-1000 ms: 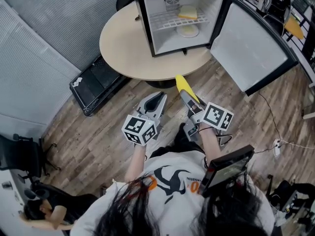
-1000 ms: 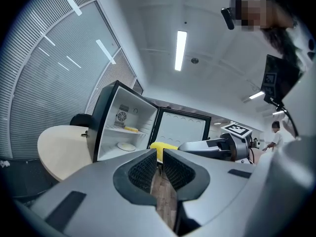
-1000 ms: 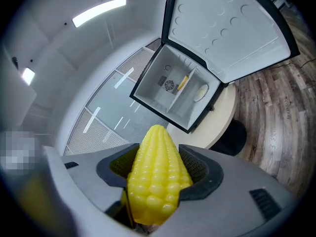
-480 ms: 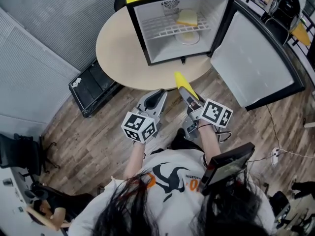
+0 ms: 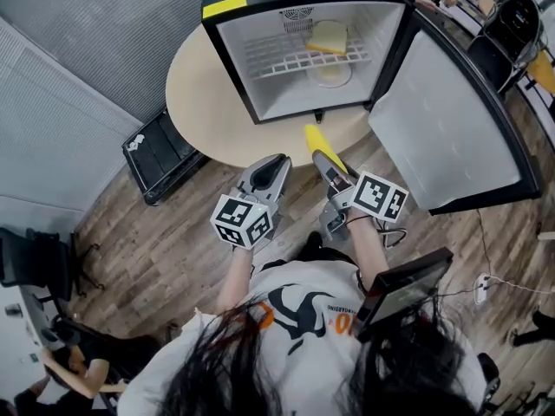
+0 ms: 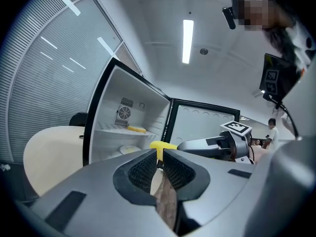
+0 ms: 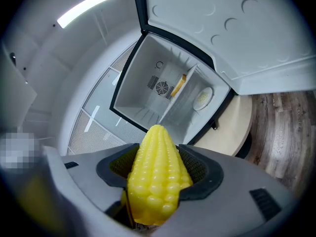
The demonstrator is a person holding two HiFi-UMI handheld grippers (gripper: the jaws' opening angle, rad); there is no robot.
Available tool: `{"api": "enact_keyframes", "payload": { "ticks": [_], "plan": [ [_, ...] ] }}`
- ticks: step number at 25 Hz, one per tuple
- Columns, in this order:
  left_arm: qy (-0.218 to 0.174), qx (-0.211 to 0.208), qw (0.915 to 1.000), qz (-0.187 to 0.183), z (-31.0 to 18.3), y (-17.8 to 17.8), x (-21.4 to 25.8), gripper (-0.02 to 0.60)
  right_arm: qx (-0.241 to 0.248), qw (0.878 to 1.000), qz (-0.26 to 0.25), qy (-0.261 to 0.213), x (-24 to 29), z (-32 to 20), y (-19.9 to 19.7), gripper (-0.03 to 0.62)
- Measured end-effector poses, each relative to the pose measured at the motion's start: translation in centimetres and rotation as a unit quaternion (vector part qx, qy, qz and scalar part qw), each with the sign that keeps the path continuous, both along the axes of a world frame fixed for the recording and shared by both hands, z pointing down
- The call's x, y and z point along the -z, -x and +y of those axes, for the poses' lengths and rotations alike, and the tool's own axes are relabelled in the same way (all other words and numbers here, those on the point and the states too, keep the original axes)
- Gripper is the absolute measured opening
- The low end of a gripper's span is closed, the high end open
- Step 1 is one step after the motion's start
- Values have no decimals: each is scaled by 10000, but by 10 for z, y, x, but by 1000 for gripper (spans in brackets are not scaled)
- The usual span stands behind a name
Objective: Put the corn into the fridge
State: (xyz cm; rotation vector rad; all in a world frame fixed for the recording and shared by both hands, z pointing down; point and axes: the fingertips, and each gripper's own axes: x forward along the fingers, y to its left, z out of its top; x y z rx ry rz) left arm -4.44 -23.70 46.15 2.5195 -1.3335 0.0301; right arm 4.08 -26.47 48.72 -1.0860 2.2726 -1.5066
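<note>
A yellow corn cob [image 7: 155, 177] sits between the pads of my right gripper [image 7: 157, 169], which is shut on it. In the head view the corn [image 5: 314, 137] sticks forward from the right gripper [image 5: 332, 165], just short of the table edge. The small fridge [image 5: 232, 68] stands open on the round table [image 5: 195, 94], with its door [image 5: 442, 120] swung to the right. My left gripper [image 5: 270, 168] is beside the right one, with only a narrow gap between its jaws and nothing in it. The left gripper view shows that gripper [image 6: 158, 159] with the corn tip [image 6: 163, 146] beyond it.
On the fridge's wire shelf [image 5: 295, 59] lies a flat yellow item [image 5: 328, 37], and below it a pale plate [image 5: 331, 74]. A black case [image 5: 165, 154] lies on the wooden floor left of the table. A dark tablet [image 5: 403, 289] hangs at the person's chest.
Both grippers have moved forward toward the table and the open fridge, which now looks nearer. The corn stays in the right gripper.
</note>
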Motion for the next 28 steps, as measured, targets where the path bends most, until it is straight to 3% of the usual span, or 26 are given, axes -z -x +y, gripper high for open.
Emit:
{"api": "enact_keyframes", "payload": {
  "ticks": [10,19,28],
  "plan": [
    [169,227,9996,-75,-13,-9,-13,43,247,9996,-38,140,-13,-21,-6,258],
    [239,211,9993,-219,-22,-5,-27,43,134,9996,-41,258,-27,-41,-7,258],
    [233,-18,9988,-422,-54,5,-47,43,-43,9984,554,-36,-44,-81,5,258]
  ]
}}
